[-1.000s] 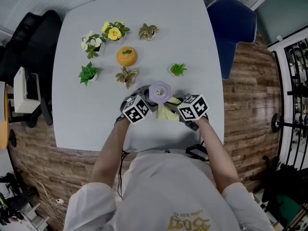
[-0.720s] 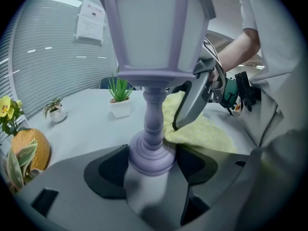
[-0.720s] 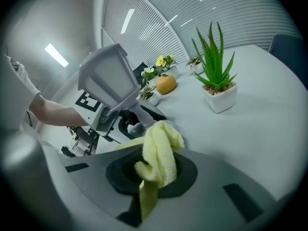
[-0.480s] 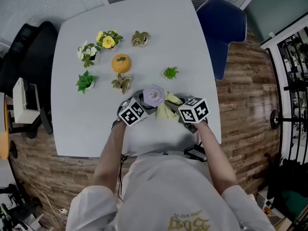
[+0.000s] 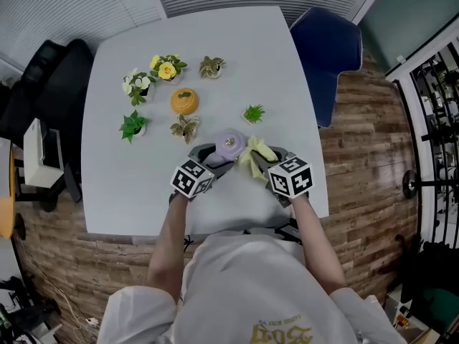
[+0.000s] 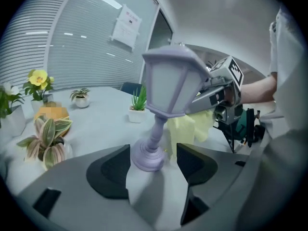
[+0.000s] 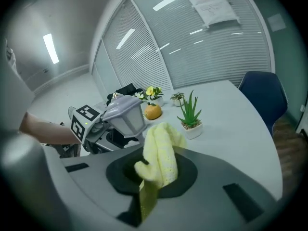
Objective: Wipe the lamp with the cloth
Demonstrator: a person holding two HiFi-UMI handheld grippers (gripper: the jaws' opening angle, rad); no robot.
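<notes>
**Lamp bracketed at the foot, cloth up beside its shade**

The lilac lamp stands on its foot on the white counter, near the edge where the person is. The left tool reaches round that foot. Its 2 jaws are apart, 1 on each side of the round base, with the left pad right against it and a sliver of counter showing before the other. It brackets the foot rather than squeezing it.

The right tool has its jaws closed tight on the yellow cloth, which bunches up out of the grip in a soft fold. That fold sits just beside the lamp's shade, on the person's right of it; whether it touches the shade I can't tell. The 2 tools point in toward each other with the lamp between them.

Further back on the counter, a spiky green plant in a white pot sits nearest the lamp. Beyond it are an orange pot and more small potted plants, all well apart from the tools. A blue chair stands at the counter's far right corner
</notes>
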